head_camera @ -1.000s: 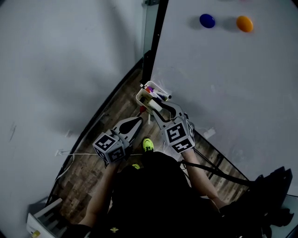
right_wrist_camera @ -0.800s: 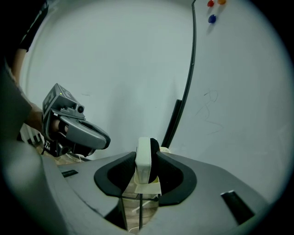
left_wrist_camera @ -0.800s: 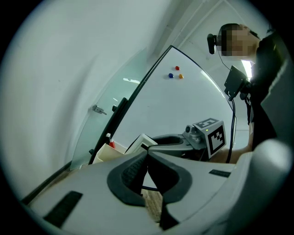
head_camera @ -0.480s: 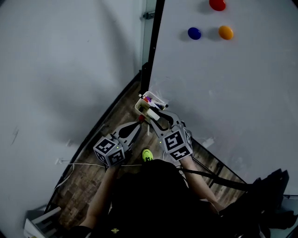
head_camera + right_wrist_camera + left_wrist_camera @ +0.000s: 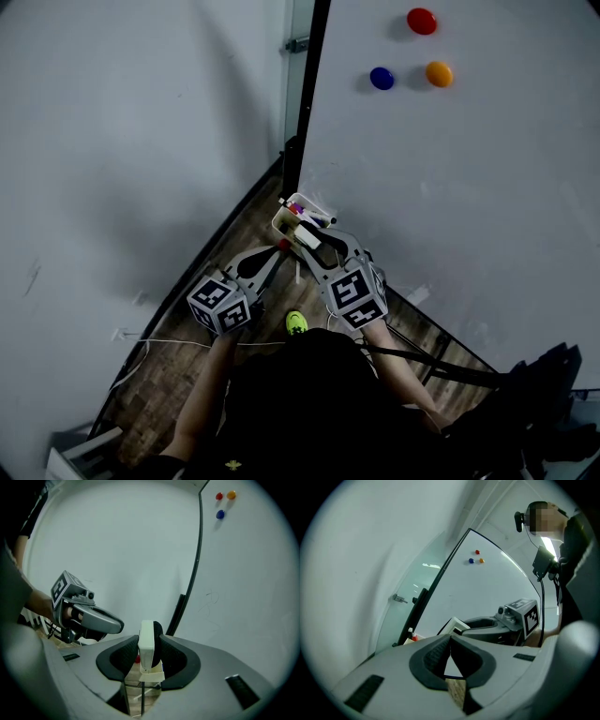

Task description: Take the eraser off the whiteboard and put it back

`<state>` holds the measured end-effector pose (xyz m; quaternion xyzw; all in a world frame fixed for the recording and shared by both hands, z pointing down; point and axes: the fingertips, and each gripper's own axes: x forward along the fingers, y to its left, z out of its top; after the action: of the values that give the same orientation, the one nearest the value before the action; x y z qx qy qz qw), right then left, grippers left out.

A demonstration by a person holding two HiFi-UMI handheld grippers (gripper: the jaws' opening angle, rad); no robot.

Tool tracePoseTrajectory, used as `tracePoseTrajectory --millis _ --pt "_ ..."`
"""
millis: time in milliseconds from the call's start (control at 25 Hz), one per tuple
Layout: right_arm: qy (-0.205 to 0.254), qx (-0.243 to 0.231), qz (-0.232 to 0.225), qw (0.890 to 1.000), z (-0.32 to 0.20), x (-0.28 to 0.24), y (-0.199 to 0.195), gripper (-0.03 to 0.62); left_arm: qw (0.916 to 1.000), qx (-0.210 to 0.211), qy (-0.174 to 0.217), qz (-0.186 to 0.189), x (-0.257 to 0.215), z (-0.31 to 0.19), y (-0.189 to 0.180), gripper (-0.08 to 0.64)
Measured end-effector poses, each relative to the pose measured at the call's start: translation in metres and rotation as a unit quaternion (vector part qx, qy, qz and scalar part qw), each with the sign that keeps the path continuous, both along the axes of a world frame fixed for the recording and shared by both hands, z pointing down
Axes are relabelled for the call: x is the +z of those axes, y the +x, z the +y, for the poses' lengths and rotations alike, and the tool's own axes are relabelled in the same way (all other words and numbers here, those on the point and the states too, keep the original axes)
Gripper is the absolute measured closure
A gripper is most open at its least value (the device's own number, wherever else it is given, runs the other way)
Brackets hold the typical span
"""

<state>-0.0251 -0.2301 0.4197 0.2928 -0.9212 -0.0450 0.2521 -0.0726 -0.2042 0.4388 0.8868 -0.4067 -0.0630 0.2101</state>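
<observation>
The eraser [image 5: 147, 649], a white block with black felt, stands on edge between the pads of my right gripper [image 5: 149, 652], which is shut on it. In the head view this gripper [image 5: 315, 238] holds the eraser [image 5: 309, 236] low in front of the whiteboard [image 5: 469, 178], just below the white marker tray [image 5: 287, 205]. My left gripper [image 5: 278, 247] hangs beside it on the left, shut and empty; its tips meet in the left gripper view [image 5: 450, 638]. That view also shows the right gripper [image 5: 485, 624] with the eraser's white end [image 5: 454, 625].
Red [image 5: 422, 20], blue [image 5: 382, 78] and orange [image 5: 439, 73] magnets sit high on the board. The board's black frame post [image 5: 306, 94] runs down to the wood floor [image 5: 206, 281]. A white cable [image 5: 155, 314] lies on the floor. A grey wall fills the left.
The right gripper has lifted a little with the eraser and drawn back from the marker tray. The head view has tilted up, which brings the red magnet in. The left gripper has stayed put.
</observation>
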Motion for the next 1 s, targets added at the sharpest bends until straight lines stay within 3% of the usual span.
tracePoseTrajectory --millis 520,1000 --pt "0.005 0.000 -0.001 1.000 0.0077 -0.0043 0.0035 0.433 0.9999 0.004 0.007 -0.009 -0.0093 0.0032 0.0026 0.541" --pt "0.009 0.001 -0.003 1.000 0.0092 -0.0097 0.0026 0.433 0.9998 0.003 0.001 0.019 -0.0106 0.0030 0.0006 0.541"
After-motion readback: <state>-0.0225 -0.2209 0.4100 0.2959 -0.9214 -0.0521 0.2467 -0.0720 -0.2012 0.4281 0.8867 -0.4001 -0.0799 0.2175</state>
